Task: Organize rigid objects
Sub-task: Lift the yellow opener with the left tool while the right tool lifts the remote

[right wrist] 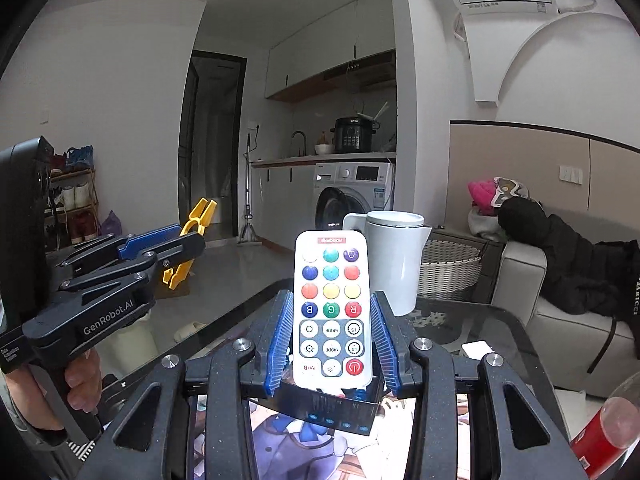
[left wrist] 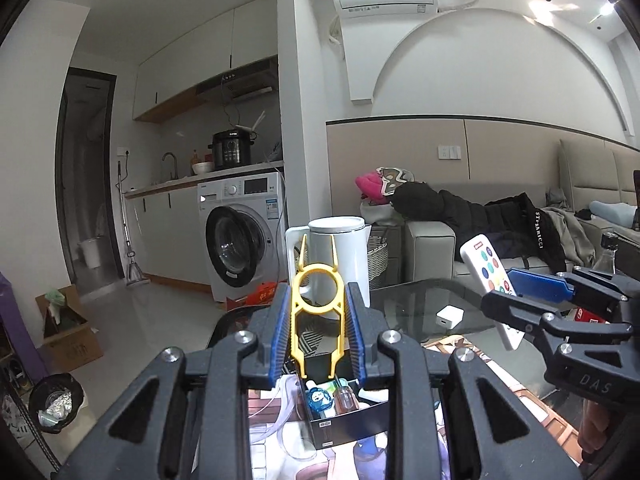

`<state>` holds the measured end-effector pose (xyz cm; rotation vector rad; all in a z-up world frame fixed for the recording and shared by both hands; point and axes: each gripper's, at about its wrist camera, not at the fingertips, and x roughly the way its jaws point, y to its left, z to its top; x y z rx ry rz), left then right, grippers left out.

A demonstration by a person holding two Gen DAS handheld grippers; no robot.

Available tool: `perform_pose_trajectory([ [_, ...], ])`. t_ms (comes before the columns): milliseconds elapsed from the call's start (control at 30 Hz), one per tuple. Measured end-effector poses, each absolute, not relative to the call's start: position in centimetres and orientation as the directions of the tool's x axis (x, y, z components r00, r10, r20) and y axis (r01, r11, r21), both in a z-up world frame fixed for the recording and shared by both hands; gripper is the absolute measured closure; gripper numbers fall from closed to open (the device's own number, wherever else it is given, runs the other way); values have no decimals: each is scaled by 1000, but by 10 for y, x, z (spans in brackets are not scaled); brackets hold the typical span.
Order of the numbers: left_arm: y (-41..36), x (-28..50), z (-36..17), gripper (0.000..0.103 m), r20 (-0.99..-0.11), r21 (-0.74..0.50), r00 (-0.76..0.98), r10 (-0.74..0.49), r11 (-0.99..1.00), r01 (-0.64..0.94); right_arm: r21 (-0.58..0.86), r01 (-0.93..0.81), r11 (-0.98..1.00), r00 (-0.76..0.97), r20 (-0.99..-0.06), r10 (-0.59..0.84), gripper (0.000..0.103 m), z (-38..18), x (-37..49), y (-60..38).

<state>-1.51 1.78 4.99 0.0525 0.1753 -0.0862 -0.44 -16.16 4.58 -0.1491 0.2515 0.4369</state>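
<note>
My left gripper (left wrist: 318,312) is shut on a yellow plastic tool (left wrist: 318,300) with a ring and two prongs, held upright above a black box (left wrist: 340,420) that holds small bottles. The tool also shows in the right wrist view (right wrist: 192,236). My right gripper (right wrist: 332,320) is shut on a white remote (right wrist: 331,308) with coloured round buttons, held upright above the same black box (right wrist: 332,412). The remote also shows in the left wrist view (left wrist: 490,276), in the right gripper (left wrist: 520,292) at the right.
A white kettle (left wrist: 340,256) stands on the glass table (left wrist: 420,304) behind the box. A white charger cube (left wrist: 450,317) lies on the glass. A glass bottle (left wrist: 606,256) and a red-capped bottle (right wrist: 604,436) are at the right. A sofa with clothes is behind.
</note>
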Motion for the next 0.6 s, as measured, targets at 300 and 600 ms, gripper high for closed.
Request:
perform_pose_trajectory([
  [300, 15, -5, 47, 79, -202, 28, 974, -105, 993, 113, -76, -441, 894, 870, -279, 405, 64, 44, 8, -162],
  [600, 15, 19, 40, 79, -221, 13, 967, -124, 991, 131, -70, -438, 896, 871, -278, 404, 64, 41, 38, -153],
])
